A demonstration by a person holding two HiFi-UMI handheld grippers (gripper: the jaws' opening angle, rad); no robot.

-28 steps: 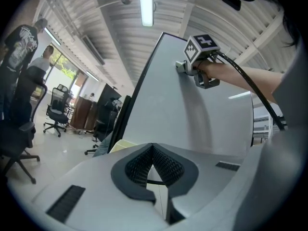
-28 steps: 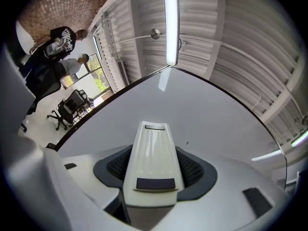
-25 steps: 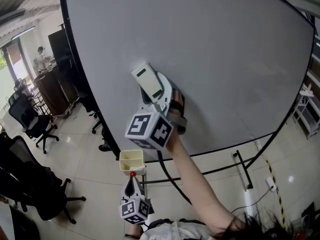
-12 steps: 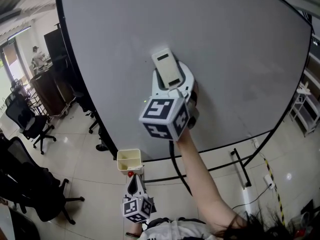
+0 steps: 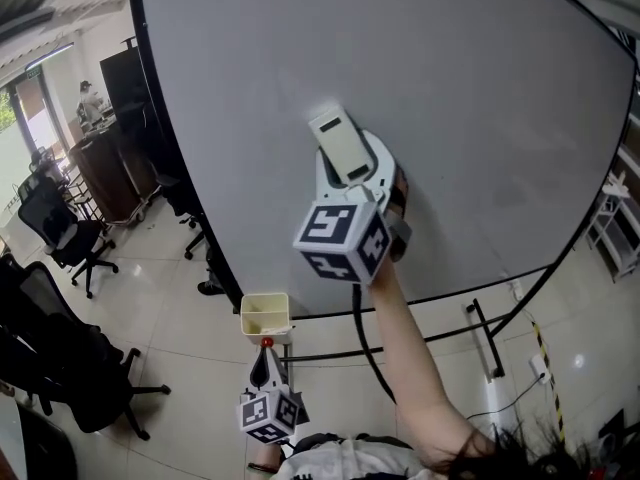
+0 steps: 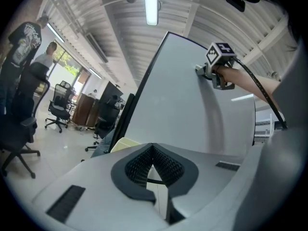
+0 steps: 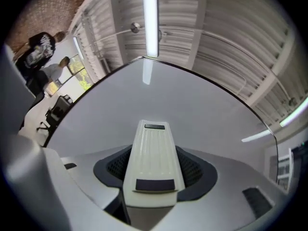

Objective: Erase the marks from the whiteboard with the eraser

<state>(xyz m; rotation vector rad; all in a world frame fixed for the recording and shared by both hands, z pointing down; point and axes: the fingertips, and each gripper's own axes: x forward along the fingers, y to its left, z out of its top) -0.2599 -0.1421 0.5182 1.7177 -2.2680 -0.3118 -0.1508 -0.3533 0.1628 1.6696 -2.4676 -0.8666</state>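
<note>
The whiteboard (image 5: pixel 460 78) fills most of the head view, from the upper left to the right edge, and it stands on a black frame over a tiled floor (image 5: pixel 180 298). The right tongs (image 5: pixel 347 166) are raised near the middle of the frame and are clenched on the eraser (image 5: pixel 341 145), a long cream-white block with dark strips at both ends. In the right gripper view the eraser (image 7: pixel 153 153) sits between the two dark pads and its far end points at the board (image 7: pixel 144 93). In the head view this end seems to rest on the board surface, near its centre. A bare forearm (image 5: pixel 410 358) goes from the bottom of the frame up to these tongs. The left tongs (image 5: pixel 266 361) are low in the frame, at the bottom centre, well apart from the eraser. In the left gripper view the left tongs (image 6: pixel 153 161) are clenched too, their ribbed pads meeting at the tips with nothing between them. Just above them in the head view stands a small cream box (image 5: pixel 264 315), open at the top, under the lower edge of the board. Black office chairs (image 5: pixel 62 240) stand on the floor at the left side.
</note>
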